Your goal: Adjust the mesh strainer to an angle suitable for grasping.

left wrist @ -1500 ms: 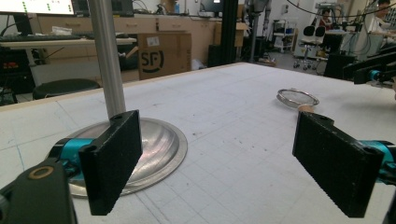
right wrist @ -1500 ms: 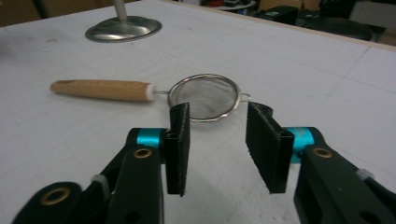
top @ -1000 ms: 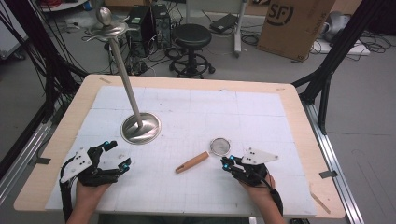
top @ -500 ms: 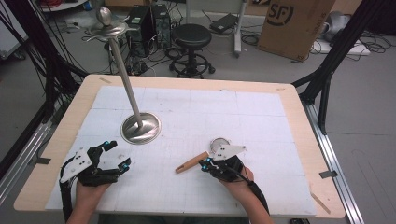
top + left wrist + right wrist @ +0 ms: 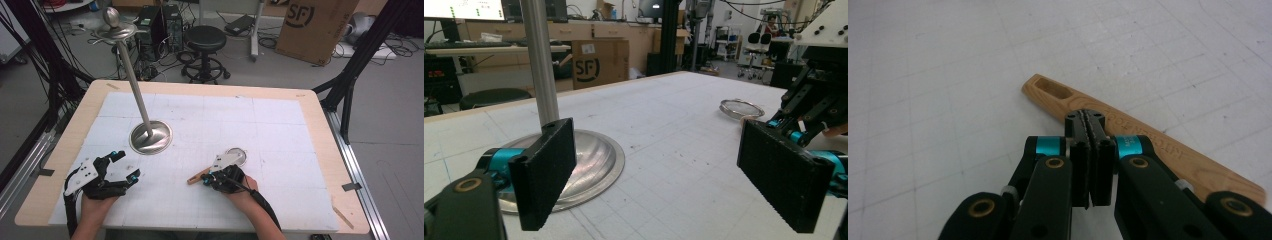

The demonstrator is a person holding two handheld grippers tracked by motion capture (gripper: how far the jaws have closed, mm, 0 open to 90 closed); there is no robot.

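Right tool (image 5: pixel 1089 120), jaws pressed together, hovers over wooden handle (image 5: pixel 1148 145).

The left gripper (image 5: pixel 122 170) is a black linkage frame with turquoise collars behind its jaws, brass-coloured pivot pins at the joints and a grey three-cornered plate on top. Its two pads (image 5: pixel 546 167) are flat black rectangles with a fine grainy surface. The right gripper (image 5: pixel 1090 130) has the same black links, turquoise collars and brass pins; its pads have toothed inner edges. A black cable trails from each gripper back along the forearm.
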